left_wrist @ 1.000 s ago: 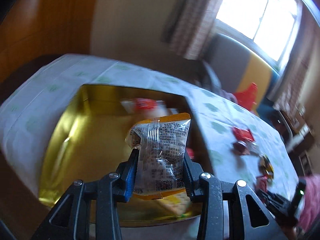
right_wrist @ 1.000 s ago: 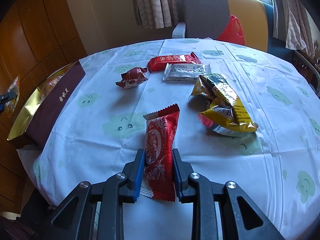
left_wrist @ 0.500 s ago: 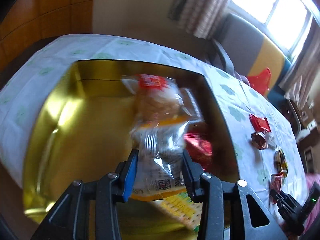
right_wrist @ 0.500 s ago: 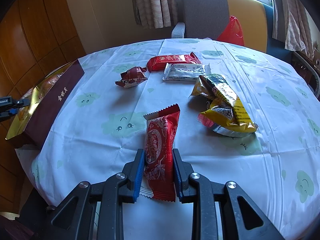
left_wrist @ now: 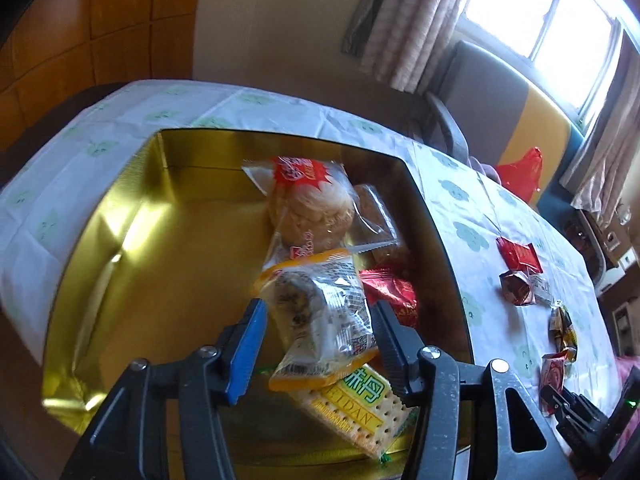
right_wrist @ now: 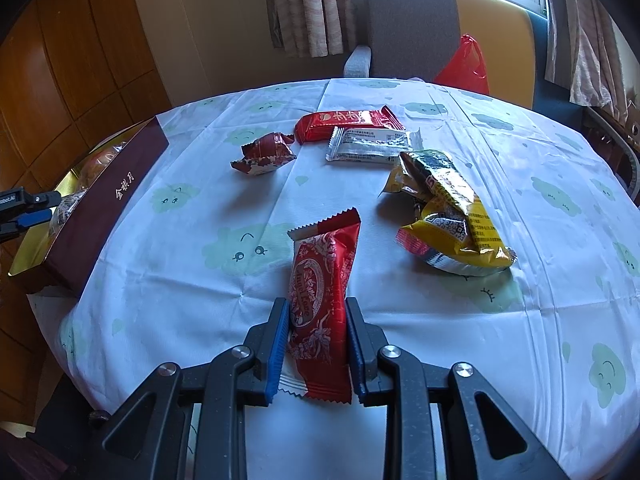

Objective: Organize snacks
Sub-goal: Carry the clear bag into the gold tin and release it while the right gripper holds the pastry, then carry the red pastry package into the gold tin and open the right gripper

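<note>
My left gripper (left_wrist: 318, 322) hangs over the gold-lined box (left_wrist: 120, 248) with its jaws open. A clear, orange-edged snack packet (left_wrist: 320, 320) lies loose and tilted between the fingers, on top of a cracker pack (left_wrist: 360, 408). A bun packet (left_wrist: 308, 204) and a red packet (left_wrist: 396, 296) also lie in the box. My right gripper (right_wrist: 316, 332) is shut on a red wafer packet (right_wrist: 320, 296) just above the tablecloth. The box (right_wrist: 100, 200) shows at the left of the right wrist view.
On the tablecloth (right_wrist: 520, 320) lie a red bar (right_wrist: 344, 122), a silver packet (right_wrist: 372, 146), a dark red wrapped sweet (right_wrist: 266, 152) and yellow packets (right_wrist: 452, 216). A chair (right_wrist: 420, 28) with a red bag (right_wrist: 464, 64) stands behind the table.
My left gripper moved down over the box, opened, and let go of the orange-edged packet, which now tilts loose in the box. The right gripper has not moved.
</note>
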A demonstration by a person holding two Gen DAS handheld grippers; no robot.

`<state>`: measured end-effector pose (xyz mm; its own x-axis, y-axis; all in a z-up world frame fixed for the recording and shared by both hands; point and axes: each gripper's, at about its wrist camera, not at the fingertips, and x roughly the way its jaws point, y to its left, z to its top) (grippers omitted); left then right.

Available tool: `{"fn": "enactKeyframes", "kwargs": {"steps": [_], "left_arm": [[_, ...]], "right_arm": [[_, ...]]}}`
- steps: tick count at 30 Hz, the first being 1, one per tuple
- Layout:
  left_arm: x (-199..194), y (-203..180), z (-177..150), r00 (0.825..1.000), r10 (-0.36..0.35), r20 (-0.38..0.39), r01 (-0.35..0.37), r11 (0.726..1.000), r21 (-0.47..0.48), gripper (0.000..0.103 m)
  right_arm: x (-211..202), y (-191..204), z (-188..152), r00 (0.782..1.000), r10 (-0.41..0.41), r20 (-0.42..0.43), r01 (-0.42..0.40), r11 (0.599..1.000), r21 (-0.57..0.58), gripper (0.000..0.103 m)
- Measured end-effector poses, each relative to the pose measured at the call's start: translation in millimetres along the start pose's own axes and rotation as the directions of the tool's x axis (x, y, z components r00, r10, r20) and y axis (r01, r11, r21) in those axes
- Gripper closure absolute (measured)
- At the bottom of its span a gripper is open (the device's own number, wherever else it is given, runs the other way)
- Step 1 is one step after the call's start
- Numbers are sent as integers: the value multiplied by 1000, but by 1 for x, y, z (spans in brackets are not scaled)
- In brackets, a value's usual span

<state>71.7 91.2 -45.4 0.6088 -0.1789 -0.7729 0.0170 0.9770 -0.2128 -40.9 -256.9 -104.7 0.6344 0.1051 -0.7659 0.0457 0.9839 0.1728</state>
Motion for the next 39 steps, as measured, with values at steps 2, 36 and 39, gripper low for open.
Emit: {"fn": "enactKeyframes", "kwargs": {"steps": [2, 36, 39], "left_arm": [[-5, -1, -3, 1000, 23, 7, -23, 1000, 8, 48], [-32, -1, -22, 992, 106, 61, -109, 993, 47, 48], [-33, 1, -22, 991, 116, 70, -119, 992, 47, 48]], "right_arm": [[0, 0, 0, 1000, -3, 1, 3, 1000, -2, 75], [-3, 14, -2, 998, -55, -13, 55, 997, -49, 76], [-3, 16, 0, 998, -48, -28, 47, 998, -46, 76]]}}
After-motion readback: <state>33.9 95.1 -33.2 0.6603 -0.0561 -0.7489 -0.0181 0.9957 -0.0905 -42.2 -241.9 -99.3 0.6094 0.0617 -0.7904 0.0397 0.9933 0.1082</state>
